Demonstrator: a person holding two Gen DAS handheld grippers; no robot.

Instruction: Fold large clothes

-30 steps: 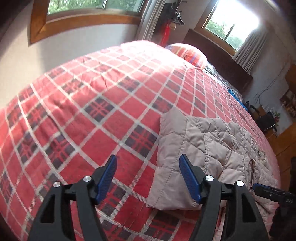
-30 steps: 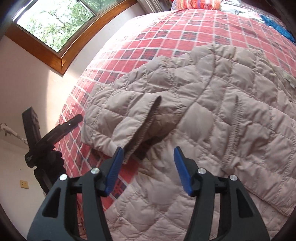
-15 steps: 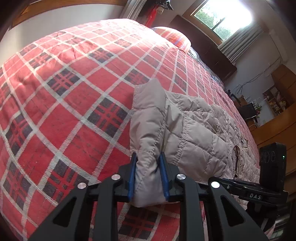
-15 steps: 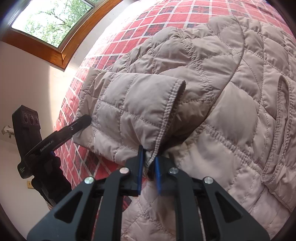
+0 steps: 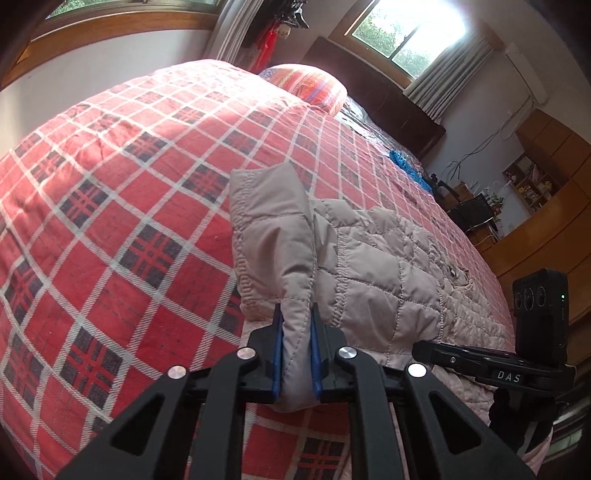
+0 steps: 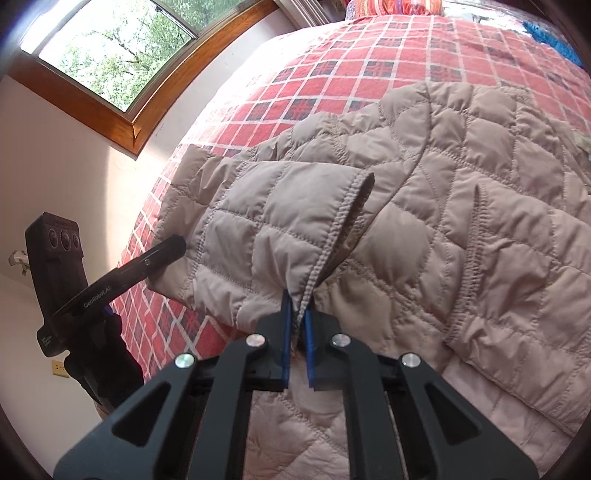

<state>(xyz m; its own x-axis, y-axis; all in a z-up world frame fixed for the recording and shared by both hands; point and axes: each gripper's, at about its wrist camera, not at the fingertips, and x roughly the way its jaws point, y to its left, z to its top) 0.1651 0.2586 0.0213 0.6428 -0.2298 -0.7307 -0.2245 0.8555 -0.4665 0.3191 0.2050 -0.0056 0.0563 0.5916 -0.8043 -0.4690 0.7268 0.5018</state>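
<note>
The left gripper (image 5: pixel 295 349) is clamped on a raised fold of the beige quilted jacket (image 5: pixel 376 273), and the right gripper (image 6: pixel 297 321) pinches its sleeve cuff (image 6: pixel 332 236). The jacket spreads toward two o'clock over the red plaid bedspread (image 5: pixel 122 206), with a pillow (image 5: pixel 306 83) at twelve.

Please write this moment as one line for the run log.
left hand-held gripper: shut on jacket edge | right hand-held gripper: shut on sleeve cuff | jacket on plaid bedspread

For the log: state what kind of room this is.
Most likely a bedroom in a home. A bed with a red plaid cover fills the view, a pillow lies at its head, and a curtained window stands behind. A quilted jacket lies on the bed.
</note>
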